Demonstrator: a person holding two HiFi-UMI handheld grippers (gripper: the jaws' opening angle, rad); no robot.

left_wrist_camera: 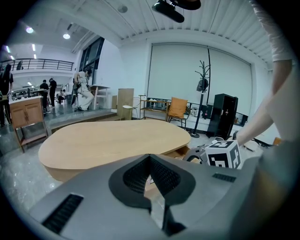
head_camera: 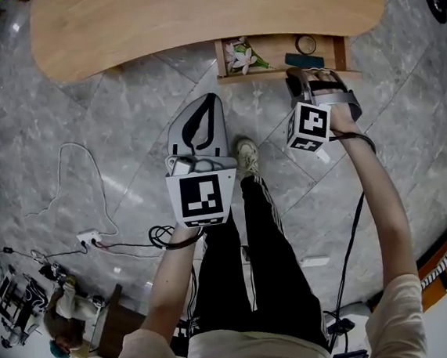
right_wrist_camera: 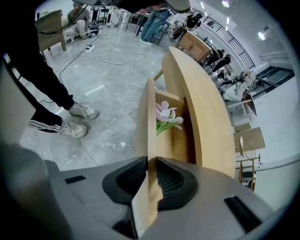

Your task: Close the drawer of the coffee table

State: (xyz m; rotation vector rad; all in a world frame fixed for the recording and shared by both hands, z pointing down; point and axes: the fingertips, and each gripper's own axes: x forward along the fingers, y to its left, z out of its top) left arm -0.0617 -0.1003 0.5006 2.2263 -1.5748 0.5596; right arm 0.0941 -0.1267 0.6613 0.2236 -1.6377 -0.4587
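Nearest to me, my dark trouser legs and one pale shoe (head_camera: 246,156) stand on the grey marbled floor (head_camera: 85,125). The left claw (head_camera: 210,101) hangs above that floor, just left of the shoe and well short of the bench (head_camera: 192,16). Its pads are pressed together at the tips and carry nothing. The right claw (right_wrist_camera: 149,159) points steeply down at the drawer (head_camera: 278,49). One pad sits on the outer face of the front panel (right_wrist_camera: 151,117) and the other on its inner face, so the claw is pinching the panel's top edge near the drawer's right end. The drawer stands pulled out from under the near edge of the bench, right of the bench's middle, with its inside open to view. Inside, a spray of pale artificial flowers (head_camera: 239,56) with green stems lies at the left end. A dark ring (head_camera: 306,44) and a flat dark-teal item (head_camera: 305,61) lie at the right end, just behind the pinched panel. The bench top is a long rounded slab of light wood. Beyond it, the left gripper view shows an orange chair (left_wrist_camera: 177,108) and a black coat stand (left_wrist_camera: 203,101) against a pale wall.
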